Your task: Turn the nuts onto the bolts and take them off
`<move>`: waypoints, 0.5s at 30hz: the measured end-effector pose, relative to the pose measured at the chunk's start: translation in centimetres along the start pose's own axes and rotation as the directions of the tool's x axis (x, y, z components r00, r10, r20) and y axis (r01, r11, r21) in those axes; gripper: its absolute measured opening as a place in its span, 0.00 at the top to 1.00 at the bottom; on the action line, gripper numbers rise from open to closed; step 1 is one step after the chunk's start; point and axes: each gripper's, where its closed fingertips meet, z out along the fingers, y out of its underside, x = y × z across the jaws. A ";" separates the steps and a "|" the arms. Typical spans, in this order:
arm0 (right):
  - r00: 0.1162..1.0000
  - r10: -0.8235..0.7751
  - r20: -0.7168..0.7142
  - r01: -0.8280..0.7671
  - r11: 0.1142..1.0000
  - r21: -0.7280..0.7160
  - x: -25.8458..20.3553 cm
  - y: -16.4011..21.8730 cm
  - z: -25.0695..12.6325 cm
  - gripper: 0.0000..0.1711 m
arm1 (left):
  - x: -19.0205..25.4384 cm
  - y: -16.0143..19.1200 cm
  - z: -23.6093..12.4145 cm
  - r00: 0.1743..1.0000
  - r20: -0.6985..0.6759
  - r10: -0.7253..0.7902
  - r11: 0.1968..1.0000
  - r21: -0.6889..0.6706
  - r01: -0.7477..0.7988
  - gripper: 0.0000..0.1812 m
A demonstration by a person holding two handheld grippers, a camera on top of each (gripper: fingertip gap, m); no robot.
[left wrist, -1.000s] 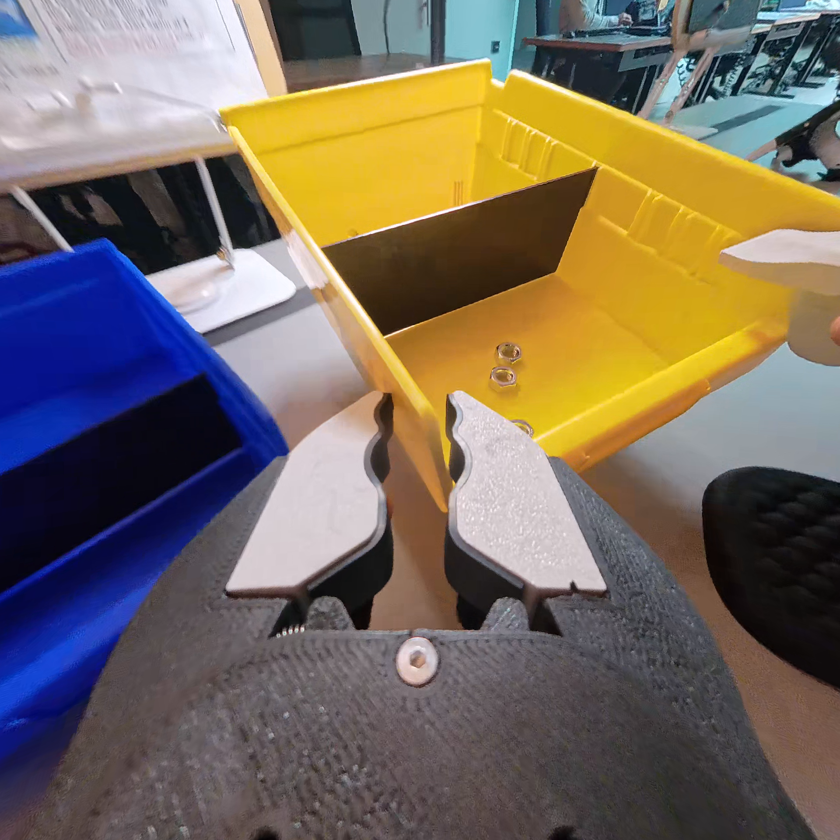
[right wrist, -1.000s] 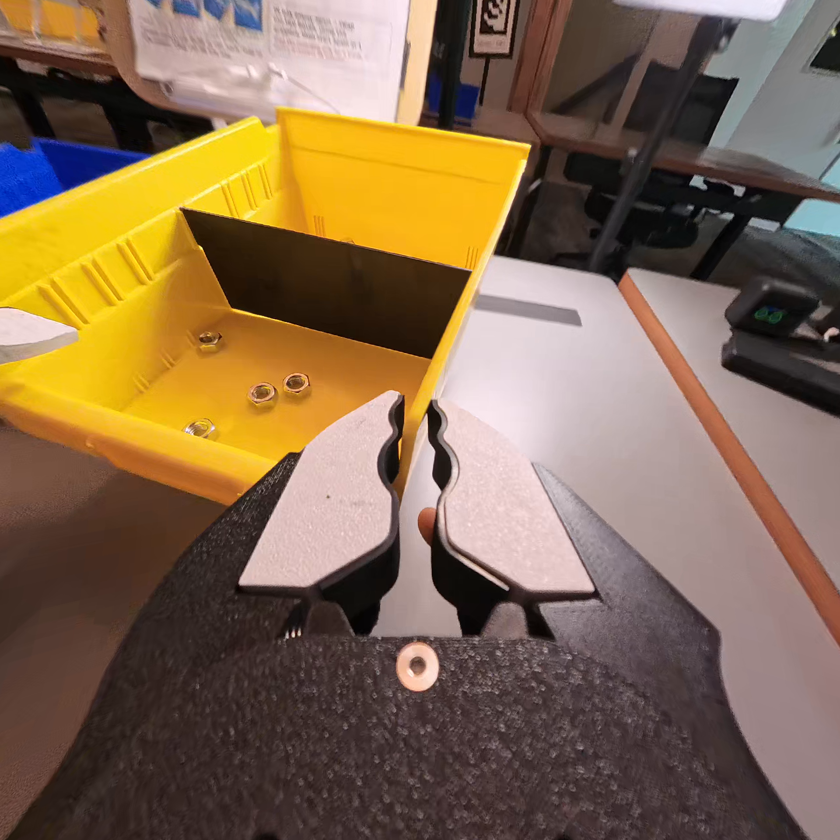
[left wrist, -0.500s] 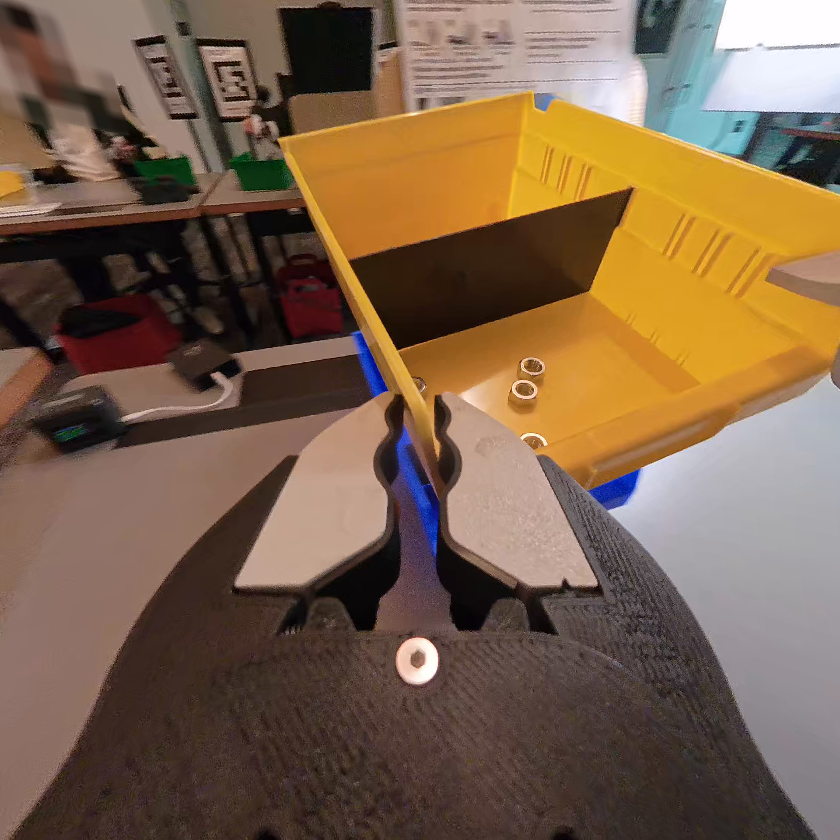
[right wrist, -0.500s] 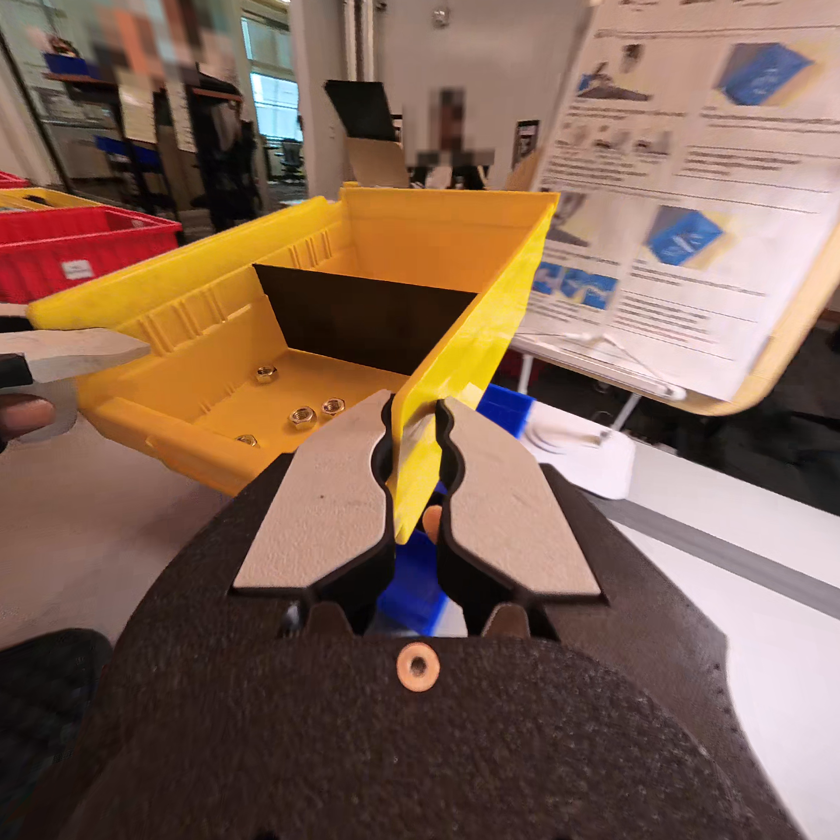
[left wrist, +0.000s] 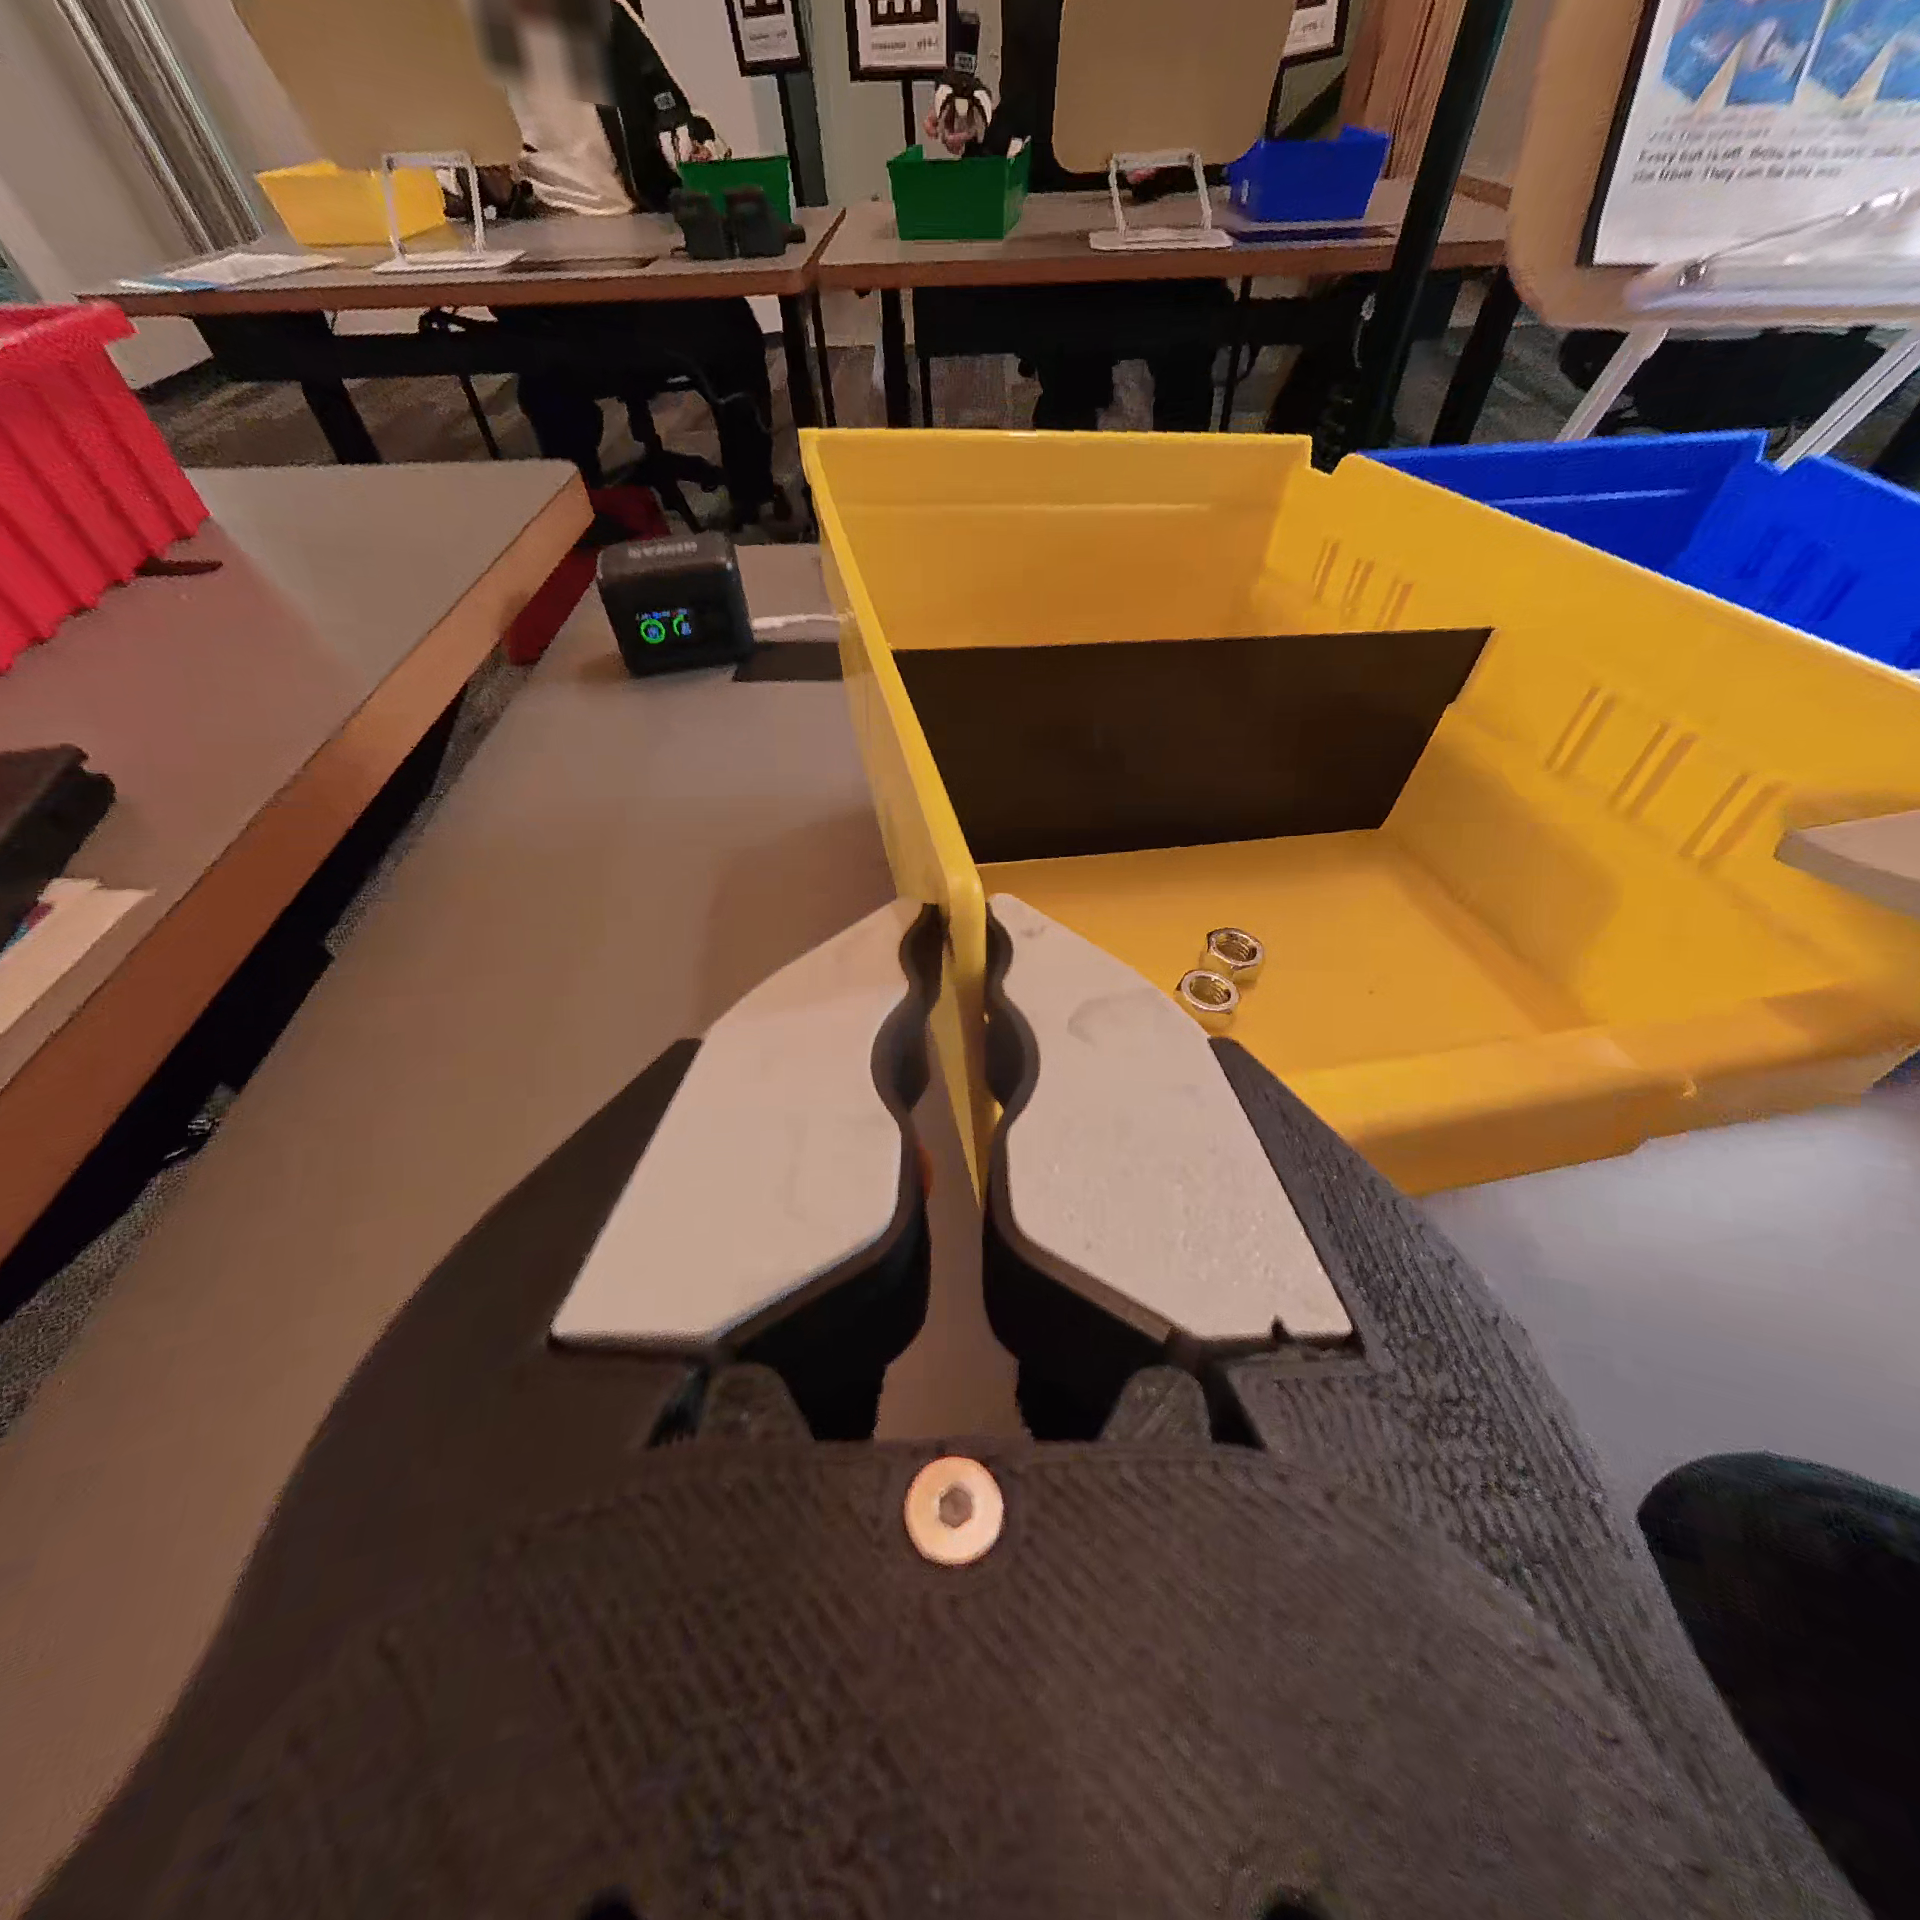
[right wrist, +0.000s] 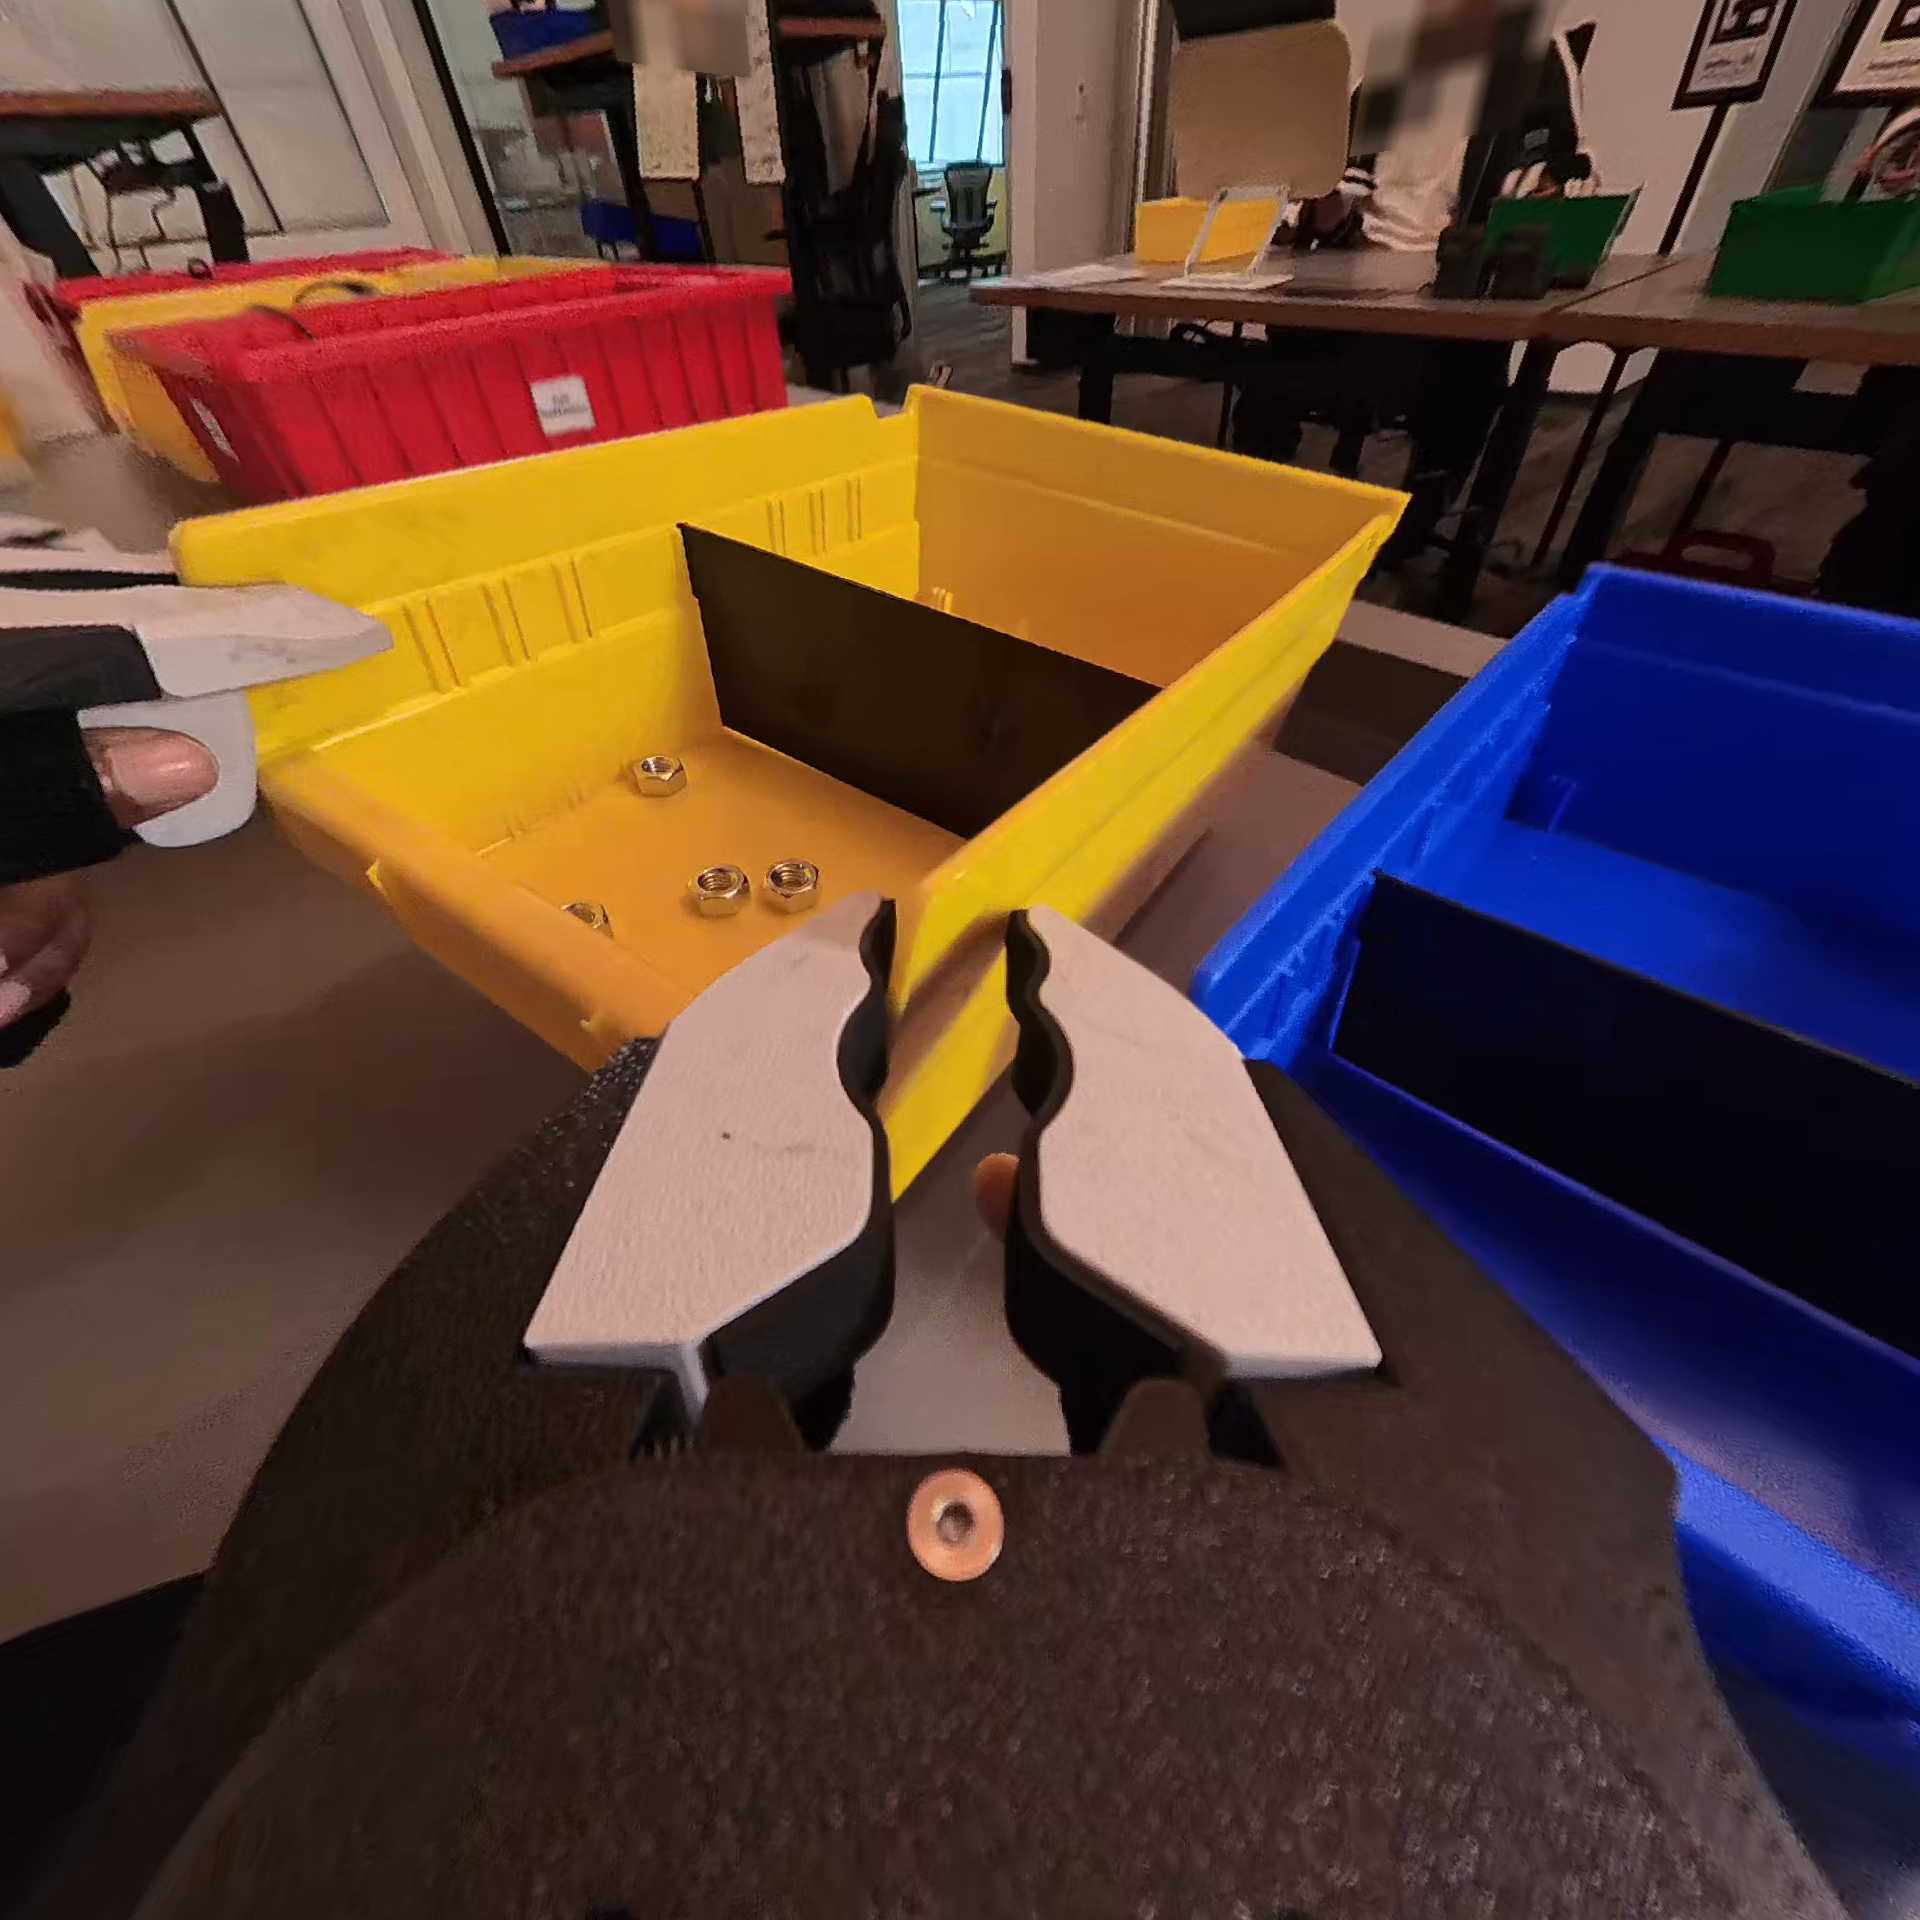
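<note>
A yellow bin (left wrist: 1039, 540) with a black divider (left wrist: 1174, 748) holds several loose brass-coloured nuts (right wrist: 719, 890); two nuts (left wrist: 1234, 948) show in the left wrist view. No bolts are in view. My left gripper (left wrist: 961, 914) is shut on the bin's left side wall near its front corner. My right gripper (right wrist: 951, 920) is shut on the right side wall of the yellow bin (right wrist: 1091, 561). Each gripper's finger shows at the far edge of the other's view, the left gripper (right wrist: 260, 634) and the right gripper (left wrist: 1860, 862). The bin is at table level, slightly tilted.
A blue bin (right wrist: 1610, 831) with a black divider stands close on the yellow bin's right and shows in the left wrist view (left wrist: 1714, 520). Red crates (right wrist: 468, 353) stand behind to the left. A black device with a green display (left wrist: 675, 618) sits beyond the bin. A poster stand (left wrist: 1766, 135) is at the back right. The gap from one gripper's tips to the other's is roughly 20 cm.
Both grippers have carried the yellow bin up and round past the blue bin. It has come down, with the blue bin now on its right instead of its left.
</note>
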 end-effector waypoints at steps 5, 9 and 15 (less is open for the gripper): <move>0.999 -0.032 -0.032 0.031 0.998 -0.056 1.3 3.2 0.1 0.89 | 1.6 3.1 1.4 0.999 -0.049 -0.006 1.000 -0.007 0.005 0.96; 0.996 -0.091 -0.019 0.088 0.989 -0.119 2.8 4.5 -1.8 0.87 | 4.1 4.5 2.5 0.993 -0.112 0.048 0.999 -0.013 -0.050 0.95; 0.931 -0.300 0.207 0.335 0.929 -0.159 5.5 2.1 -7.6 0.75 | 7.2 0.9 0.7 0.953 -0.235 0.190 0.981 0.076 -0.177 0.80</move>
